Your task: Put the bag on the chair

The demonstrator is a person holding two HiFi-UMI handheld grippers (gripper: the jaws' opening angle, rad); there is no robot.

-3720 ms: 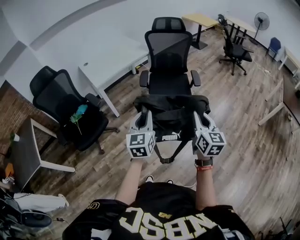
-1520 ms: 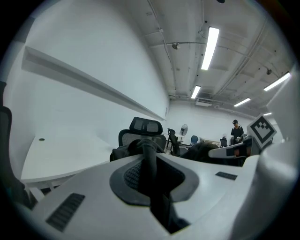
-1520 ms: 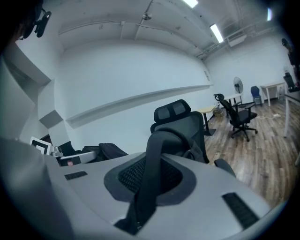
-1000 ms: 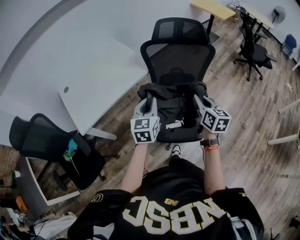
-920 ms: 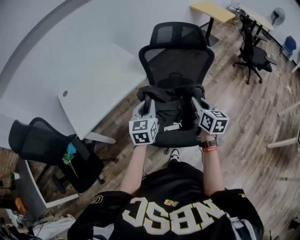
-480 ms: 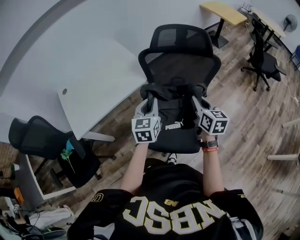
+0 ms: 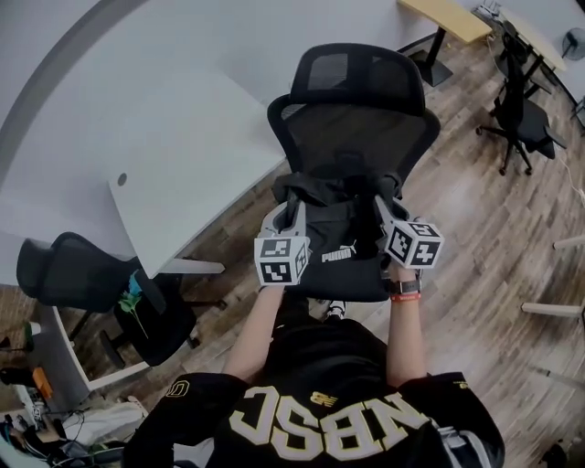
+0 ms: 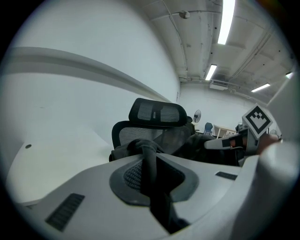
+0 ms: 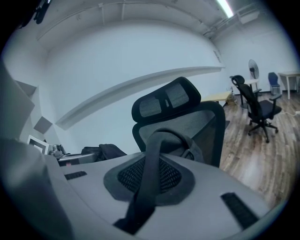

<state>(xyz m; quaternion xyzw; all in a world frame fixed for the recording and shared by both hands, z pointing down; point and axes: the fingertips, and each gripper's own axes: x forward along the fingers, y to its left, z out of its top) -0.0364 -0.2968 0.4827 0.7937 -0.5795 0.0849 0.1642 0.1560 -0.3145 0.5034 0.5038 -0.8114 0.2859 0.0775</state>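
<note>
The black bag (image 7: pixel 335 230) with white print on its front is over the seat of the black mesh office chair (image 7: pixel 358 128), close to the backrest. Whether its bottom rests on the seat I cannot tell. My left gripper (image 7: pixel 293 205) is shut on the bag's left strap (image 8: pixel 151 159), which runs between its pads. My right gripper (image 7: pixel 377 205) is shut on the right strap (image 9: pixel 153 161), which loops up over its pads. In both gripper views the chair's backrest (image 9: pixel 187 129) and headrest (image 8: pixel 157 112) stand just ahead.
A white table (image 7: pixel 174 174) stands left of the chair. A second black chair (image 7: pixel 87 274) with a green-blue item (image 7: pixel 132 297) on it is at the lower left. Another office chair (image 7: pixel 521 110) and a wooden desk (image 7: pixel 457 18) are at the far right.
Both grippers carried the bag forward, from hanging in front of the chair to over its seat near the backrest. The grips on the straps are unchanged.
</note>
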